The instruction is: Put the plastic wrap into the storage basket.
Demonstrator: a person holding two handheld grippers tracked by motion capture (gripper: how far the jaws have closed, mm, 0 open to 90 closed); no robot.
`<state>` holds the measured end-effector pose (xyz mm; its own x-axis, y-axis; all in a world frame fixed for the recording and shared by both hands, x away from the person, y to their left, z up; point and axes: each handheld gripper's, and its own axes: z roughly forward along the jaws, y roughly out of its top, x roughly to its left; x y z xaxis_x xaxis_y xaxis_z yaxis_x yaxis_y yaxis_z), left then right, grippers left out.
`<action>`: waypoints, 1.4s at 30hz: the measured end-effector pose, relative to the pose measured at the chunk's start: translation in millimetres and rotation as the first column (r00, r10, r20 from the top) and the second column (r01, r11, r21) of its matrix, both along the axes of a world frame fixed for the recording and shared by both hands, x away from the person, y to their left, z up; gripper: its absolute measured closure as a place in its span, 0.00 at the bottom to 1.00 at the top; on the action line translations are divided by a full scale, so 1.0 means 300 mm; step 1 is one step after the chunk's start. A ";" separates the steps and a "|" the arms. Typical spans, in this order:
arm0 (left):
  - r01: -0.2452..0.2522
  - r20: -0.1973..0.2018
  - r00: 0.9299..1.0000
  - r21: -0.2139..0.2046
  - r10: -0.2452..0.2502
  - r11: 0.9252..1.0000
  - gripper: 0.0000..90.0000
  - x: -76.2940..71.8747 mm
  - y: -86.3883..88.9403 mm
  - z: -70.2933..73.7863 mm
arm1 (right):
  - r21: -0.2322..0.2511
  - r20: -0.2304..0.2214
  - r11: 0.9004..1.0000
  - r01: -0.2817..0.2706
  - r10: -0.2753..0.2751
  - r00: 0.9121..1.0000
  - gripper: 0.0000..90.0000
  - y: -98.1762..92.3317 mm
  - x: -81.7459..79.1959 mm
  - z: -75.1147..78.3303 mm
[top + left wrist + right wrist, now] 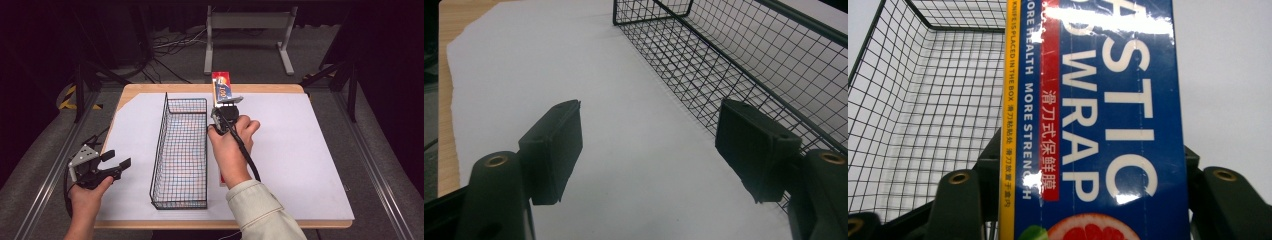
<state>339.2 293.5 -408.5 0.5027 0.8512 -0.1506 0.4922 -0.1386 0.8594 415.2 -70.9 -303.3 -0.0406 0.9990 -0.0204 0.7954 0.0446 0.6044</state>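
Observation:
A long blue and red plastic wrap box [221, 86] lies lengthwise just right of the black wire basket [159, 145], its far end reaching past the table's back edge. My right gripper [226, 108] is shut on this box, held from above by a hand in a pale sleeve. In the right gripper view the plastic wrap box [1108, 125] fills the gap between the jaws, with the basket [923, 100] to its left. My left gripper [117, 160] stands open near the table's front left corner. Nothing is between its pads [554, 145], and the basket [749, 65] is on its right.
A white sheet [300, 140] covers most of the wooden table [210, 224]. The basket holds nothing that I can see. A grey metal stand [247, 22] and cables are on the floor behind the table.

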 end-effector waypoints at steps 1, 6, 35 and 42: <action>0.000 0.002 1.000 0.000 0.000 1.000 0.30 0.000 0.000 0.001 | -0.004 0.001 1.000 0.002 -0.002 1.000 0.45 0.008 0.001 0.000; 0.002 -0.002 1.000 -0.001 -0.002 1.000 0.30 0.000 -0.001 0.000 | -0.010 0.006 1.000 0.015 -0.015 1.000 0.45 0.038 0.005 -0.001; -0.045 -0.005 0.999 -0.002 0.045 0.999 0.31 -0.051 0.048 -0.008 | 0.056 -0.016 0.998 -0.041 0.042 0.999 0.45 0.268 0.012 -0.007; -0.033 -0.003 0.999 -0.005 0.033 0.999 0.31 -0.038 0.042 -0.008 | 0.103 -0.015 0.994 -0.027 0.028 0.999 0.45 0.300 0.018 -0.009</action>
<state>327.7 306.1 -411.0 0.4742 0.8664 -0.1563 0.4992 -0.1184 0.8583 420.6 19.0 -306.1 -0.0675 0.9943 0.0829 0.8045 0.0051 0.5940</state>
